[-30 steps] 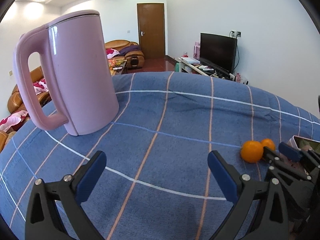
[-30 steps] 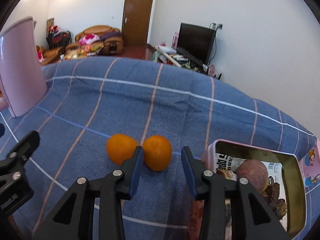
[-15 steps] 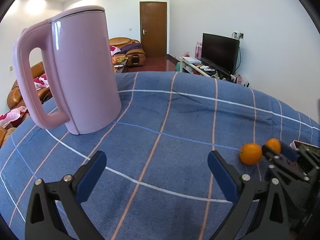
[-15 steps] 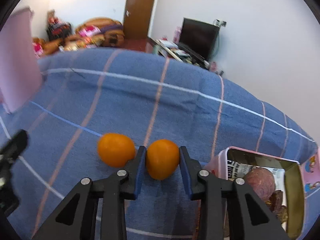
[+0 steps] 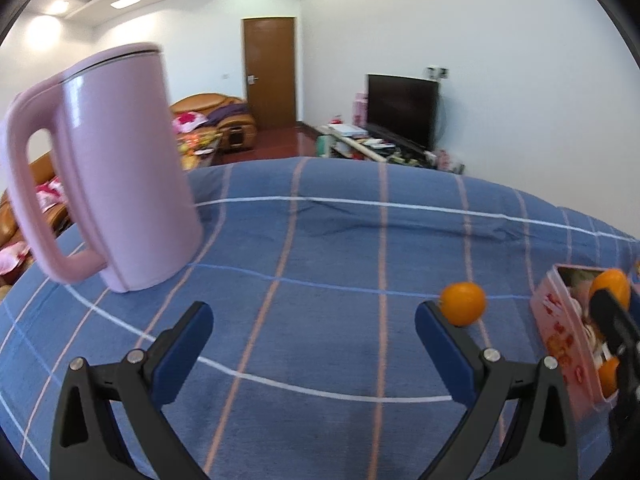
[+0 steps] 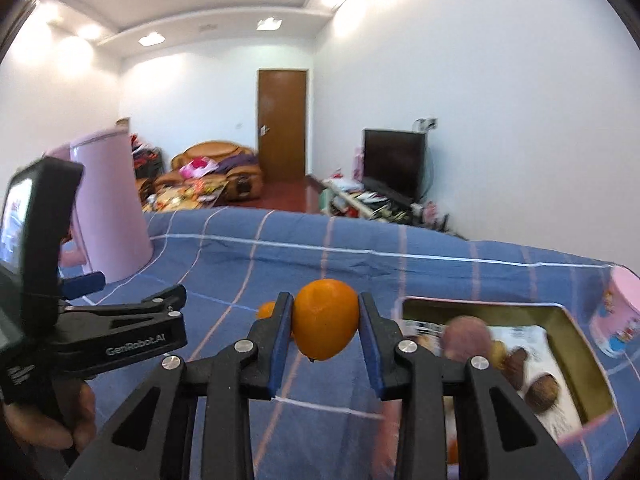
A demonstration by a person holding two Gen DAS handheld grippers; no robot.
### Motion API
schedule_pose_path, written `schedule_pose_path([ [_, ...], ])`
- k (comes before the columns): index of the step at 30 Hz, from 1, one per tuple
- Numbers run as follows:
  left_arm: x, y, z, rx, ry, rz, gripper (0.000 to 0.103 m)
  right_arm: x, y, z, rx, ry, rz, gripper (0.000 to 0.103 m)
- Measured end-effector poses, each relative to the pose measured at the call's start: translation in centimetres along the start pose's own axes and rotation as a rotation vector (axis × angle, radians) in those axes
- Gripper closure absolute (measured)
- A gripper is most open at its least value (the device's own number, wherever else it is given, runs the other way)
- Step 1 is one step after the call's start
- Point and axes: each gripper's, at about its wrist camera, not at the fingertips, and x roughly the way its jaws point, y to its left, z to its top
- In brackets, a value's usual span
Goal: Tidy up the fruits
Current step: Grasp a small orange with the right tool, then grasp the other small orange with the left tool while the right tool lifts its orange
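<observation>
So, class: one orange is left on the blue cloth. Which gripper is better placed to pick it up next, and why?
Left. The left gripper is open and empty, and the loose orange lies just by its right finger. The right gripper is shut on another orange, beside the pink tin.

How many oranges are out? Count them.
2: one orange held in the right gripper beside the tin, another orange on the cloth. More may hide inside the tin.
</observation>
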Motion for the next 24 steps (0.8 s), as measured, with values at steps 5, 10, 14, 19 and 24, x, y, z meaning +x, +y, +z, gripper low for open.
schedule_pose_path([
  [5,-0.1,-2.1,0.1,0.049,-0.002,-0.134,0.003,-0.4,-0.3,0.1,0.014,-0.035,-0.043,0.068],
  [10,1.1,-5.5,1.2,0.109,0.046,-0.192,0.016,-0.5,-1.2,0.1,0.032,-0.045,-0.065,0.068],
  [14,3.1,-8.3,2.1,0.141,0.108,-0.19,0.031,-0.2,-2.0,0.1,0.069,-0.031,-0.079,0.068],
  [19,4.9,-10.0,2.3,0.173,0.147,-0.153,0.04,-0.1,-2.3,0.0,0.081,-0.015,-0.065,0.068],
  [24,6.8,-9.7,1.8,0.153,0.239,-0.148,0.05,0.4,-2.5,0.2,0.082,0.005,-0.05,0.068],
])
